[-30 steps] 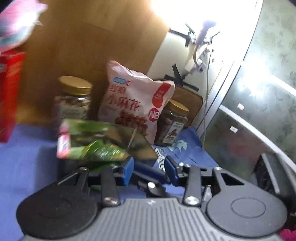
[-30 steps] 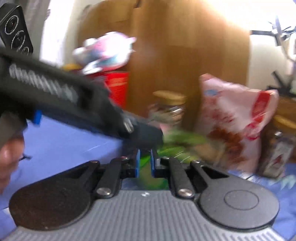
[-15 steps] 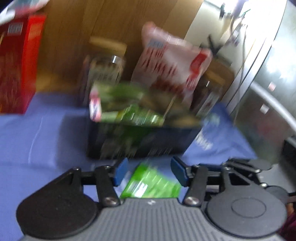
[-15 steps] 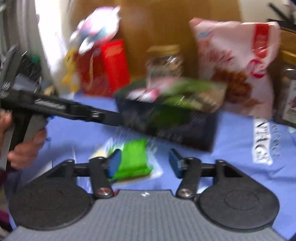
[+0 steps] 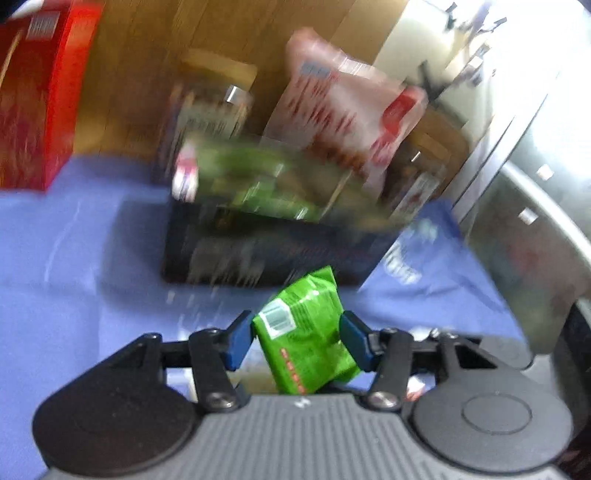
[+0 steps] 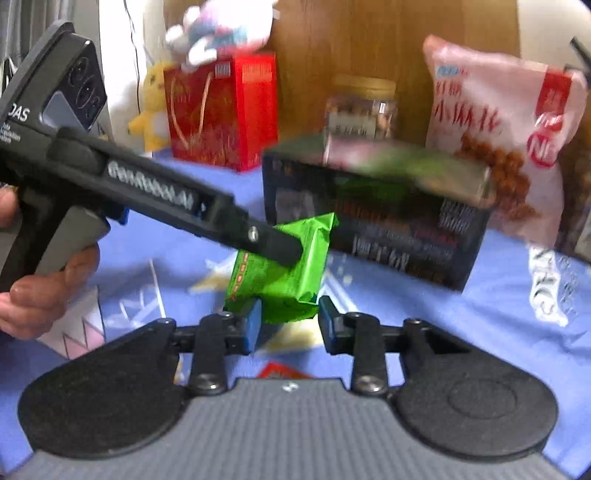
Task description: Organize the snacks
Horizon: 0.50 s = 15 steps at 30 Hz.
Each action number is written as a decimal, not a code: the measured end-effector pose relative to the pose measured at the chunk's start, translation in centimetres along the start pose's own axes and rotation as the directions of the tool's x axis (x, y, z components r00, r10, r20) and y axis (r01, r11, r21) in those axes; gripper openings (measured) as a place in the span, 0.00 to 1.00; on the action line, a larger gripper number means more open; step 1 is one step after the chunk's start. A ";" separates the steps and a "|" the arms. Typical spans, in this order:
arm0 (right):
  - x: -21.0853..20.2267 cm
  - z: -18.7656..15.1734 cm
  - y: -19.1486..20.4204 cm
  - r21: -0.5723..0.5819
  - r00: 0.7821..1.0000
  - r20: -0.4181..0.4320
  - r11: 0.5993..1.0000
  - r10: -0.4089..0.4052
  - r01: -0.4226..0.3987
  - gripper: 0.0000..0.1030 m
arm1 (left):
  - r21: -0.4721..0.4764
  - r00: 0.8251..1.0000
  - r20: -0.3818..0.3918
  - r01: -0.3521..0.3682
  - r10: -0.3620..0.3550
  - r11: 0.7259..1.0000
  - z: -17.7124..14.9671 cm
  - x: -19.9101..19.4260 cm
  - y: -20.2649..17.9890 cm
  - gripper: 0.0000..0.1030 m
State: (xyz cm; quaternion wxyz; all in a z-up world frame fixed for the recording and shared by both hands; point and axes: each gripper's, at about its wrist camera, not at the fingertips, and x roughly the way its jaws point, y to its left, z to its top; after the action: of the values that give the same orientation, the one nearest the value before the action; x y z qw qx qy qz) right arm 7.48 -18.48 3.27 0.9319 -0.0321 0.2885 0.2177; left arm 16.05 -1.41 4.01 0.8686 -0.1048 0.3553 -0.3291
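A green snack packet (image 5: pixel 306 339) sits between the blue pads of my left gripper (image 5: pixel 297 341), which is closed onto its sides above the blue cloth. The same packet (image 6: pixel 291 269) shows in the right wrist view, with the left gripper's black body (image 6: pixel 147 188) reaching in from the left. My right gripper (image 6: pixel 290 319) is open just below and in front of the packet, holding nothing. Behind stands a black box (image 5: pixel 273 251) with green packets on top (image 5: pixel 258 181); it also shows in the right wrist view (image 6: pixel 373 221).
A pink snack bag (image 6: pixel 498 129), a gold-lidded jar (image 6: pixel 360 107) and a red gift box (image 6: pixel 221 110) with plush toys (image 6: pixel 218 29) stand at the back against a wooden panel. Another jar (image 5: pixel 417 177) stands at the right. A red wrapper (image 6: pixel 277 369) lies near the right gripper.
Both grippers have pulled back from the black box. The right gripper opened. The left gripper closed on the green packet and lifted it off the cloth.
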 end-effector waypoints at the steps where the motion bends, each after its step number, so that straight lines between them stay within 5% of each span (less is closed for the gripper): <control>1: -0.5 0.5 0.2 -0.010 1.000 0.027 1.000 -0.015 0.015 0.34 | 0.022 1.000 0.028 0.008 -0.009 1.000 0.9 -0.5 -0.8 0.49; 5: -1.3 3.4 -0.8 -0.043 0.981 0.159 0.992 -0.111 0.119 0.34 | 0.128 0.991 0.131 0.025 -0.042 0.991 5.6 -0.9 -3.9 0.49; 10: 0.5 6.5 -5.1 0.017 0.946 0.210 0.969 -0.245 0.247 0.34 | 0.181 0.981 0.181 0.037 -0.070 0.983 10.3 3.6 -5.5 0.54; 15: 1.0 5.5 -7.8 0.067 0.948 0.149 0.959 -0.282 0.275 0.36 | 0.123 0.998 0.059 -0.039 0.032 0.992 9.6 8.4 -4.1 0.57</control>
State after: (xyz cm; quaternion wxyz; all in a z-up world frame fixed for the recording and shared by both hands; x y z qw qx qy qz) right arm 14.43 -24.14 6.73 0.9736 -0.0341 0.2114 0.0794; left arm 25.03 -10.45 8.12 0.8889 -0.0536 0.3111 -0.3319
